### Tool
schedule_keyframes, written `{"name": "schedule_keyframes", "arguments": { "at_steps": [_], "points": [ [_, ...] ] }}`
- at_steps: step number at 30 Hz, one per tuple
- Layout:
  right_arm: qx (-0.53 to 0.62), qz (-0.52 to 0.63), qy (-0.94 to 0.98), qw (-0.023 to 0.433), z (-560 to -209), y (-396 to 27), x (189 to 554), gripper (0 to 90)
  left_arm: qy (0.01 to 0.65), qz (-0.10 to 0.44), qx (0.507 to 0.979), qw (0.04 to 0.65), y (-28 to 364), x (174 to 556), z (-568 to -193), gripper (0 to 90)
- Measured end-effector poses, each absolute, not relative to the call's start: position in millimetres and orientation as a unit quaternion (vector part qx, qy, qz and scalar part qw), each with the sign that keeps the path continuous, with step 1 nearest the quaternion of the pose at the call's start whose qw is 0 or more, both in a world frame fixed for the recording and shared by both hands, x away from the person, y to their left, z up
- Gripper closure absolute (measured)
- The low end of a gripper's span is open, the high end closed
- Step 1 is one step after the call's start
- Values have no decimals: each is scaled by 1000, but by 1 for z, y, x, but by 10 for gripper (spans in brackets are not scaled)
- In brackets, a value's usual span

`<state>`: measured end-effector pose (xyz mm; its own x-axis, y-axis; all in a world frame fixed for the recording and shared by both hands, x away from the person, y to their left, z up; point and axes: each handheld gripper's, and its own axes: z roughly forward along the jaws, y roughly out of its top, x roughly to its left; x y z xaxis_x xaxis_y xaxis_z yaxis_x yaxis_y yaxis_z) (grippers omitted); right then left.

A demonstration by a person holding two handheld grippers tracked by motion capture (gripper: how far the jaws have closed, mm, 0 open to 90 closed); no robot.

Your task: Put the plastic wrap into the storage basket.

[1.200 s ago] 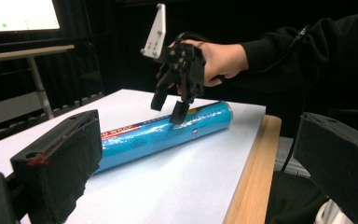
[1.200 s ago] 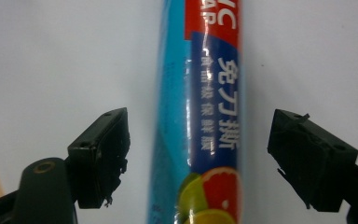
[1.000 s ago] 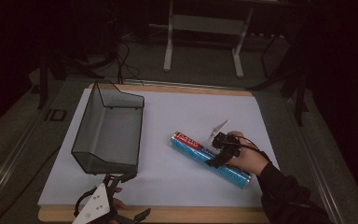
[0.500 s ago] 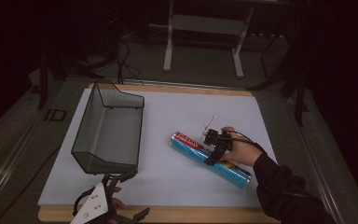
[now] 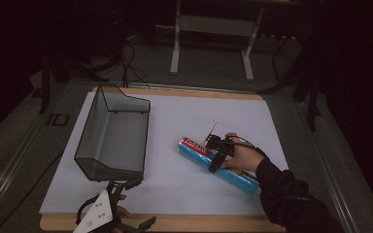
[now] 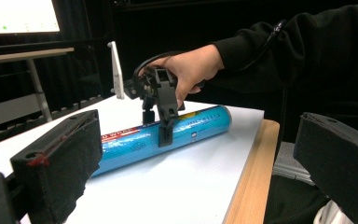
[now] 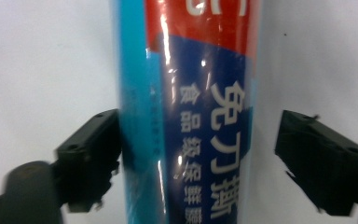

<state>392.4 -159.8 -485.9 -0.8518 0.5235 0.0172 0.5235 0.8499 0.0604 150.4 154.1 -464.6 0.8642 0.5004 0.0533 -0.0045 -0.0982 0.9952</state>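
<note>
1. The blue tube (image 5: 218,165) lies flat on the white sheet (image 5: 184,121) that covers the table (image 5: 252,224), in the right half of it as the high view shows it.
2. Its long axis runs on a slant: the end with the red label points up and to the left, towards the far middle of the sheet, and the other end points down and to the right, towards your right sleeve (image 5: 291,204).
3. Your right gripper (image 5: 215,154) stands over the middle of the tube, pointing down, one jaw on each side of it.
4. In the right gripper view the tube (image 7: 191,112) runs straight up between the two jaws; the left one is at or just beside its side, the right one stands clear with white sheet showing in the gap. The jaws are apart and not clamped, though they have just been drawing in a little around the tube.
5. Your left gripper (image 5: 119,213) sits at the near edge of the table, just in front of the dark wire basket (image 5: 114,138), well apart from the tube.
6. In the left gripper view its jaws are spread wide with nothing between them, and the tube (image 6: 163,135) lies beyond them under your right hand (image 6: 191,70).
</note>
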Motion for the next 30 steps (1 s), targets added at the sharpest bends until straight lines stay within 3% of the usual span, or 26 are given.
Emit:
{"name": "schedule_keyframes", "arguments": {
  "at_steps": [4, 5, 16, 22, 30],
  "points": [
    [-271, -18, -962, 1, -489, -154, 394, 212, 174, 194, 715, 649, 154, 151, -465, 20],
    [-274, -14, -962, -3, -489, -152, 394, 164, 173, 193, 716, 648, 154, 151, -465, 21],
    [-284, 0, -958, 26, -497, -148, 403, 189, 171, 192, 716, 649, 154, 150, -465, 21],
    [-271, 3, -962, 41, -502, -146, 399, 307, 172, 193, 716, 648, 154, 150, -465, 21],
    [-273, 44, -961, 14, -502, -134, 391, 317, 173, 194, 715, 649, 155, 151, -465, 20]
  ]
}}
